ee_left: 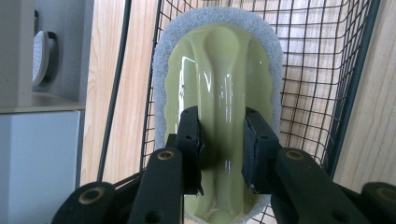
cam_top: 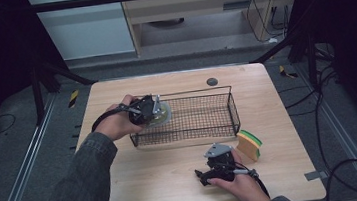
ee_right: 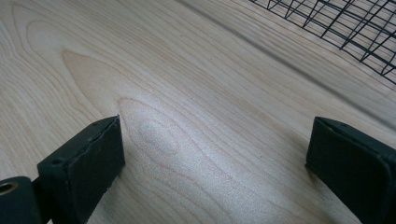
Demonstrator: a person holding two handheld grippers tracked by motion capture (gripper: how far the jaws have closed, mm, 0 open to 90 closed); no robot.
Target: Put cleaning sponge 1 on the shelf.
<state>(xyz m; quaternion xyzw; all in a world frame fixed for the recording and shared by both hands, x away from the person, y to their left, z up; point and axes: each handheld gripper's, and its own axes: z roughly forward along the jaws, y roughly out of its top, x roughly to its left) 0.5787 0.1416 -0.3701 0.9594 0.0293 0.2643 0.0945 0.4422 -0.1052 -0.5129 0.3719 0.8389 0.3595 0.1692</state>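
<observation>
the green-handled scrubbing pad (ee_left: 219,93) with its grey fleece rim sits pinched by its raised handle ridge in the left gripper (ee_left: 222,144), left of centre in the high view, over the left end of the black wire basket (cam_top: 217,107). it looks nearly placed, with lowering and release left, and the yellow-green sponge (cam_top: 249,145) lies on the wooden table (cam_top: 165,182) lower right. the left hand (cam_top: 116,123) reaches in from the left, while the right gripper (ee_right: 212,154) rests low on the table, jaws spread wide and empty.

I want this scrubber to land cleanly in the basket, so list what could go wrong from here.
1. The left claw pinches only the glossy green handle ridge of the scrubber; it might slip or twist when released.
2. The scrubber hangs at the wire basket left end, so it could catch on the rim.
3. The sponge stands close beside the open right claw, which might knock it.
</observation>
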